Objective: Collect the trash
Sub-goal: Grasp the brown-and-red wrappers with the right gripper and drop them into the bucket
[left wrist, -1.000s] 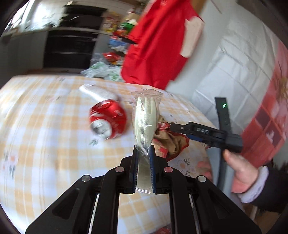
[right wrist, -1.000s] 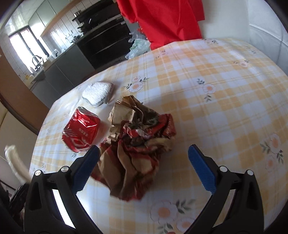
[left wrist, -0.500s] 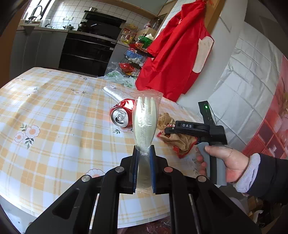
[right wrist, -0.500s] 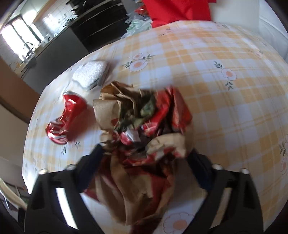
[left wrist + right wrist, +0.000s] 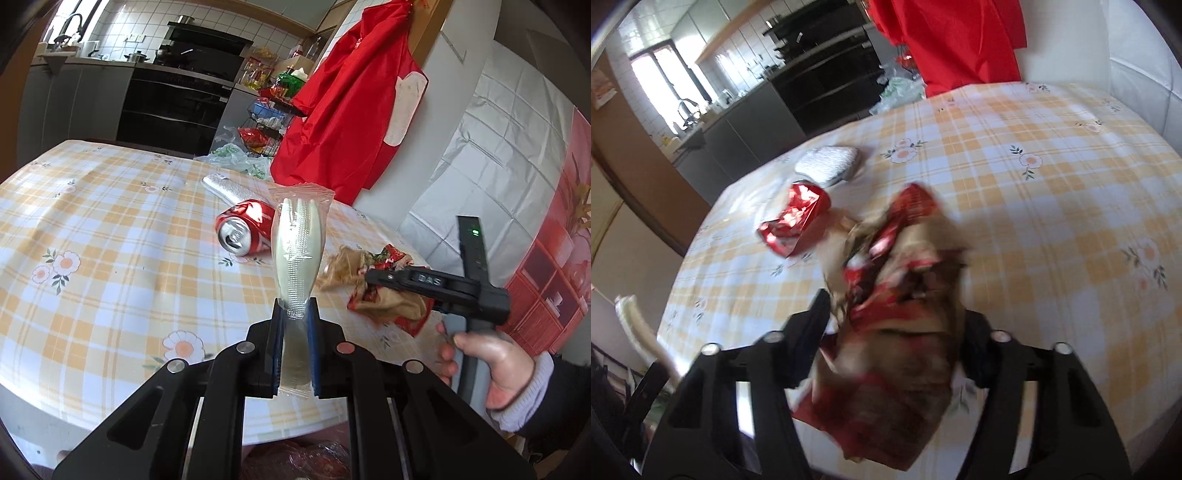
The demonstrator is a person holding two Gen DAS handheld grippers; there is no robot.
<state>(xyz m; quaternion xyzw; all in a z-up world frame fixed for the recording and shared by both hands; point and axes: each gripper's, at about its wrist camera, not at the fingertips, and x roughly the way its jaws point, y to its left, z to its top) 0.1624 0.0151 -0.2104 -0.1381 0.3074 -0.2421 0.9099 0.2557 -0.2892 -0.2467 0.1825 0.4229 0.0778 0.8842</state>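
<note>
My left gripper (image 5: 295, 310) is shut on a plastic fork in its clear wrapper (image 5: 298, 251), held upright above the checked tablecloth (image 5: 110, 229). A crushed red can (image 5: 245, 230) lies on its side beyond it, with a silver-white packet (image 5: 231, 190) behind. To the right, the right gripper (image 5: 365, 277) grips a crumpled brown-and-red paper wrapper (image 5: 388, 302) near the table's edge. In the right wrist view the jaws of the right gripper (image 5: 894, 310) are closing with the wrapper (image 5: 908, 229) bunched between them, pads pressed against its sides. The can (image 5: 794, 221) lies just left of it.
A red garment (image 5: 351, 110) hangs beyond the table's far side, with plastic bags and a wire rack beside it. A person's hand (image 5: 491, 354) holds the right gripper off the table's right edge. Something red in plastic (image 5: 295, 458) sits below the near edge.
The right jaws have come in from wide open onto the crumpled wrapper and squeezed it. The left gripper with the fork has drawn back from the can.
</note>
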